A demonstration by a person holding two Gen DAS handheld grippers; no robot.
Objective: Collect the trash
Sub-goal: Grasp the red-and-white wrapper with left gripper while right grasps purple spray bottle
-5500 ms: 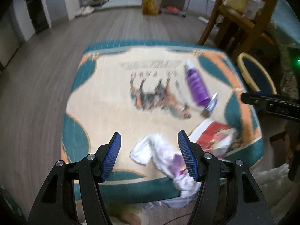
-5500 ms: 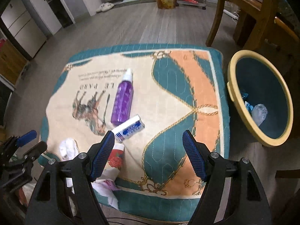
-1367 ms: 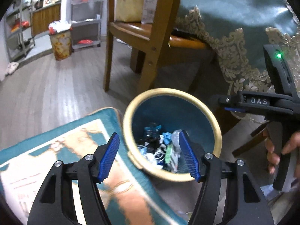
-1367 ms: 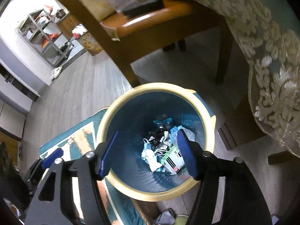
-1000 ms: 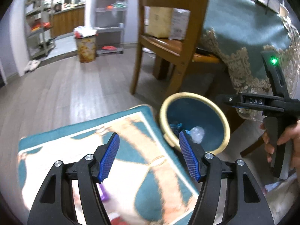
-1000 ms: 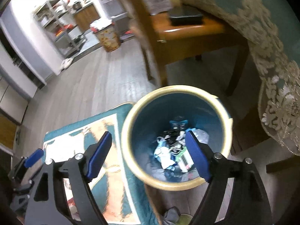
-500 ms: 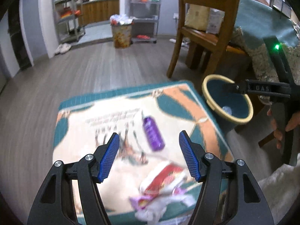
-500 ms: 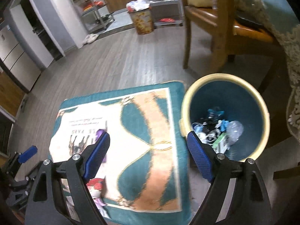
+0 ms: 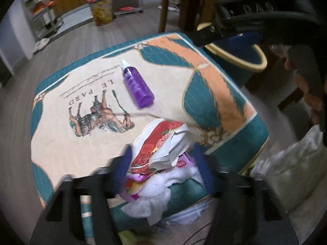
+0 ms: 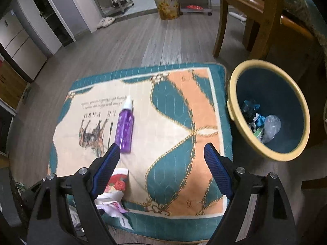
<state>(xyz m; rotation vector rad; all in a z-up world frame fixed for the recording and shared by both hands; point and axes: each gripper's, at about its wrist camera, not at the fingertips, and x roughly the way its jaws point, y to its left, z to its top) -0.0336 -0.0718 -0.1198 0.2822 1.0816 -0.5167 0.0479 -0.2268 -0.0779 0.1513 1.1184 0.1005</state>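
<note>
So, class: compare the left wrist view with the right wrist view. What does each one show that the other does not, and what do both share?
Only the left wrist view shows the left gripper, its jaws just closing around the crumpled red wrapper and tissue pile.

Only the right wrist view shows the trash lying in the yellow-rimmed bin and the open, empty right gripper.

Both show the purple bottle lying on the patterned cushion.
</note>
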